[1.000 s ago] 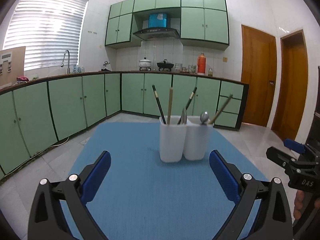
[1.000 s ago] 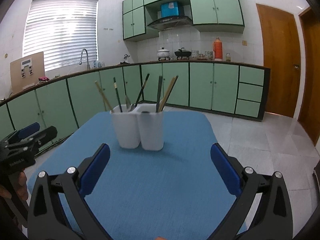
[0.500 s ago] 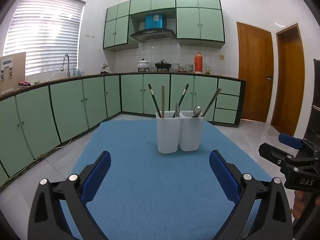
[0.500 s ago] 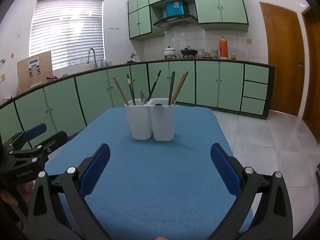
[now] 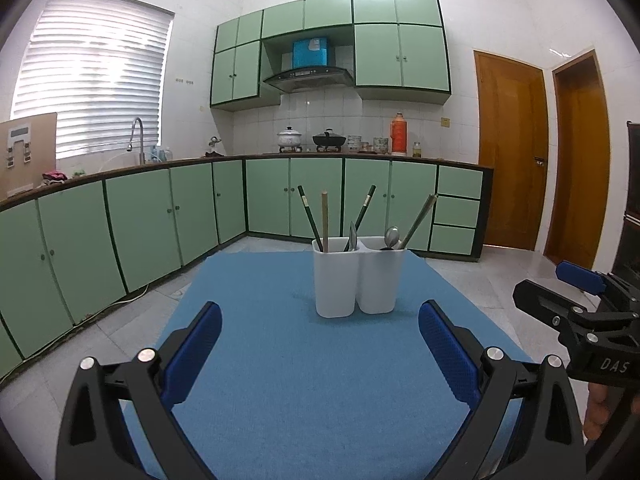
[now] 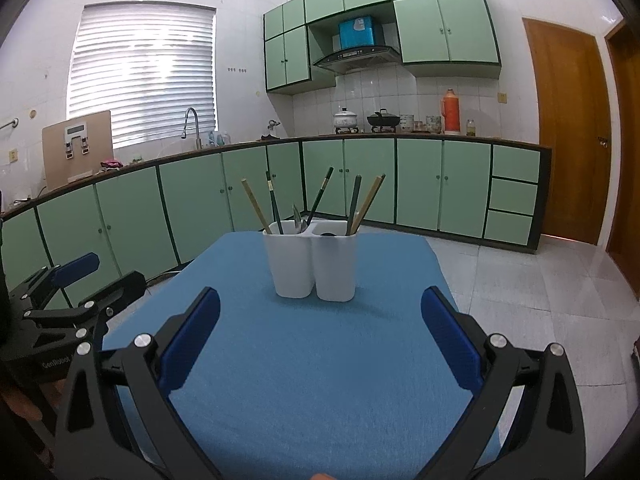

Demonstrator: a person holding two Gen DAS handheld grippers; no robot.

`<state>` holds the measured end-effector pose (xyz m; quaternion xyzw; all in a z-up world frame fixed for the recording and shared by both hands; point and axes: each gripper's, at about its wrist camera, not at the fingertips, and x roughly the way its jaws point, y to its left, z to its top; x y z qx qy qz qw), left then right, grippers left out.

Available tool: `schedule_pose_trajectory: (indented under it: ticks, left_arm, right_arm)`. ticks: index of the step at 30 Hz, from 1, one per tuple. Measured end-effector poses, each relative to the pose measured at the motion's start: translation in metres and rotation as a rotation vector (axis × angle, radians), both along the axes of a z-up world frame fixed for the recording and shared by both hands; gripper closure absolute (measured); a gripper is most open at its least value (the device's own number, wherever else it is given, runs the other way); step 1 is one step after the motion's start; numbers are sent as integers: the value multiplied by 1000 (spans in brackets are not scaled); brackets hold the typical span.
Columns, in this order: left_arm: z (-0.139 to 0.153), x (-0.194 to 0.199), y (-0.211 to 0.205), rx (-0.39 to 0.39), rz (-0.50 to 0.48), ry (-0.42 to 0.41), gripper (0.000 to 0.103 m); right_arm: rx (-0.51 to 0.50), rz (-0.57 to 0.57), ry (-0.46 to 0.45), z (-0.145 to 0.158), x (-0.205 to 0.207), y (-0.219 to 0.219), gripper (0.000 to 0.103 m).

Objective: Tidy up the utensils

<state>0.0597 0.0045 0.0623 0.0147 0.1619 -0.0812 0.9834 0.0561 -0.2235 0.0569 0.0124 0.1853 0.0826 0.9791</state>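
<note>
A white two-compartment utensil holder stands upright near the far end of a blue mat. Several chopsticks, dark green and tan, lean out of both compartments, and a metal spoon shows in the right compartment in the left wrist view. My left gripper is open over the near mat, holding nothing. My right gripper is open too, with nothing between its blue pads. Each gripper shows at the edge of the other's view.
Green kitchen cabinets run along the left and back walls, with pots and a red flask on the counter. Two wooden doors stand at the right. Tiled floor surrounds the table.
Both grippers have pulled back and risen a little, so the holder sits farther off and lower in view. Both stay open. The utensils have not moved.
</note>
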Motion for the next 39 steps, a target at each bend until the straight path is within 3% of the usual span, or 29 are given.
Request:
schedule_pose_trajectory:
  ticks: [39]
  left_arm:
    - [6, -4, -1, -13, 3, -16, 6]
  right_arm:
    - [-1, 2, -1, 4, 4, 3, 5]
